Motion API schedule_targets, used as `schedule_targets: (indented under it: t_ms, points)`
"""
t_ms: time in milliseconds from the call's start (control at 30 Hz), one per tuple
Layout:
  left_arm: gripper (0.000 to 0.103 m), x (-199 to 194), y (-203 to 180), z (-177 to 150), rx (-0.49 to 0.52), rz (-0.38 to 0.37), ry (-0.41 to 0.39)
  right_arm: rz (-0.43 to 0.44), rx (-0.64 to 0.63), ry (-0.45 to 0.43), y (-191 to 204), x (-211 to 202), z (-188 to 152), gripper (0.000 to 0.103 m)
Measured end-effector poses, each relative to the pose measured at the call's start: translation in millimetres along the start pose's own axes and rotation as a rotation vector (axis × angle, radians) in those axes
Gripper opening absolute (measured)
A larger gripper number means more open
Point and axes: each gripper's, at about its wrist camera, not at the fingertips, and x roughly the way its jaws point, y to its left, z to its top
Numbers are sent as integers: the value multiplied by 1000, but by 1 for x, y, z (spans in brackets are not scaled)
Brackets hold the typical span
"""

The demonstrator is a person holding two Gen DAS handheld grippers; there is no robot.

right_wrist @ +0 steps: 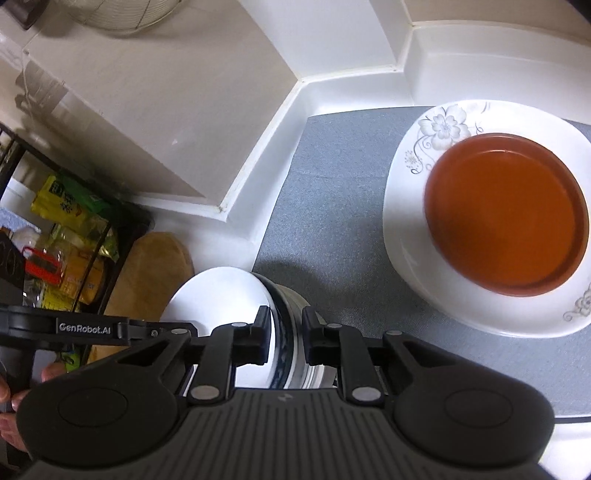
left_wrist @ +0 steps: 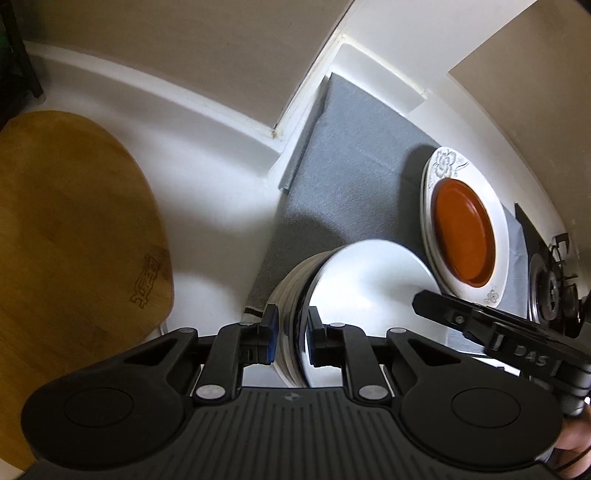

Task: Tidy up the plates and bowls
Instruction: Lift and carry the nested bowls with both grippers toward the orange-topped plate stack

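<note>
A stack of white bowls (left_wrist: 362, 280) with dark blue rim bands is held between both grippers over the grey mat (left_wrist: 347, 173). My left gripper (left_wrist: 291, 332) is shut on the stack's rim from one side. My right gripper (right_wrist: 284, 338) is shut on the opposite rim of the stack (right_wrist: 221, 295); it also shows in the left wrist view (left_wrist: 491, 328). An orange plate (right_wrist: 506, 214) lies on stacked white floral plates (right_wrist: 436, 125) on the mat (right_wrist: 332, 192). These also show in the left wrist view, the orange plate (left_wrist: 463, 232) on the floral plates (left_wrist: 448, 166).
A wooden cutting board (left_wrist: 70, 229) lies on the white counter left of the mat. A gas stove burner (left_wrist: 554, 284) is at the right edge. A black rack with food packets (right_wrist: 70, 229) stands at the left. A wire basket (right_wrist: 122, 14) is on the ledge.
</note>
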Motion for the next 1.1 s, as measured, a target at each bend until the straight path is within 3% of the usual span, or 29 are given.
schedule_targets:
  t_ms: [67, 200, 333, 367, 400, 567, 700, 1000, 1033, 1100]
  points:
    - [24, 3, 0, -2, -4, 13, 16, 39, 35, 13, -7, -2, -1, 44]
    - [38, 10, -3, -5, 4, 57, 30, 54, 31, 41, -19, -5, -9, 44]
    - [52, 17, -7, -6, 19, 115, 32, 98, 64, 70, -34, 0, -19, 66]
    - [61, 20, -7, -6, 26, 130, 32, 104, 72, 79, -37, 2, -20, 71]
    - [68, 23, -8, -6, 25, 143, 32, 110, 77, 90, -39, 6, -21, 73]
    - [84, 34, -9, -7, 9, 144, 29, 135, 115, 128, -45, 23, -24, 84]
    - [93, 42, -7, -9, 5, 109, 21, 151, 158, 165, -44, 37, -25, 85]
    - [92, 53, 4, -7, -26, -23, 47, 157, 259, 145, -41, 45, -33, 81]
    - [90, 55, 5, -6, -23, -47, 51, 159, 277, 141, -44, 44, -34, 79]
    - [75, 57, 7, -6, -49, -119, 68, 149, 305, 137, -49, 42, -34, 68]
